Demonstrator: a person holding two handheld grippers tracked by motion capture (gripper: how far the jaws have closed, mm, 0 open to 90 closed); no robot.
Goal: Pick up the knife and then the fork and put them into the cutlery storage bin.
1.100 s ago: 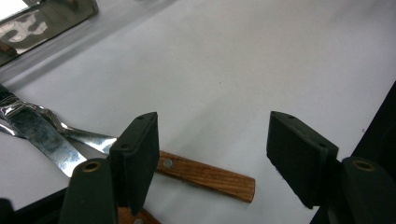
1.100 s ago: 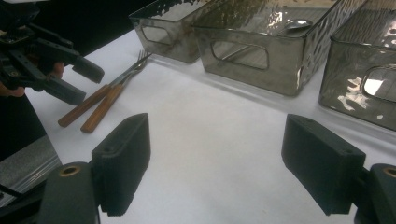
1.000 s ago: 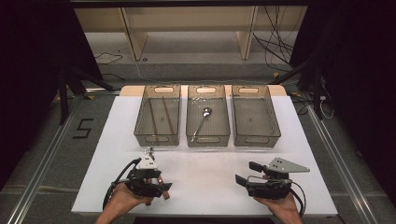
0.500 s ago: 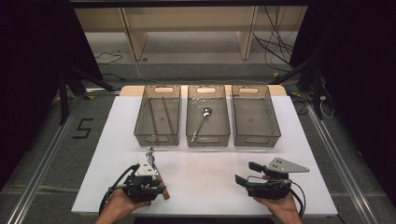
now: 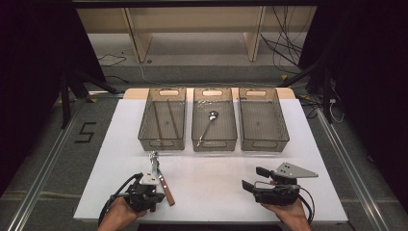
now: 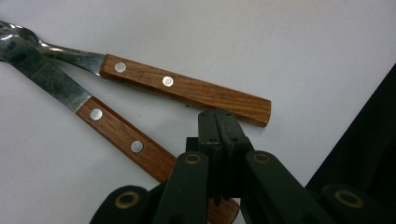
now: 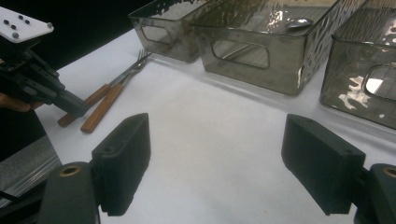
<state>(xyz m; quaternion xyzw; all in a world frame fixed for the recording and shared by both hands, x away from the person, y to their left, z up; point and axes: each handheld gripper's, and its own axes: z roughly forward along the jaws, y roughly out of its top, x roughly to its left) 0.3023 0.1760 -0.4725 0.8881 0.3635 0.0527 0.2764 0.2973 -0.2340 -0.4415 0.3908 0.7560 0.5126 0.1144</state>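
A fork [image 6: 187, 88] and a knife [image 6: 121, 135], both with wooden handles, lie crossed on the white table [image 5: 216, 178] near its front left. In the high view the knife handle [image 5: 166, 190] lies just right of my left gripper [image 5: 155, 193]. My left gripper [image 6: 217, 123] is shut with nothing in it. Its tip sits between the two handle ends, over the knife handle. My right gripper [image 5: 252, 178] rests at the front right, jaws open and empty. The right gripper view shows its pads [image 7: 123, 163] wide apart and both utensils [image 7: 105, 107] to the left.
Three clear bins stand in a row at the back. The left bin [image 5: 144, 130] holds chopsticks, the middle bin [image 5: 197, 130] a spoon [image 5: 209, 122], and the right bin [image 5: 284, 130] looks empty. The table's front edge lies close behind both grippers.
My left gripper has drawn back slightly toward the front edge. The fork and knife have stayed in place, and the right gripper has not moved.
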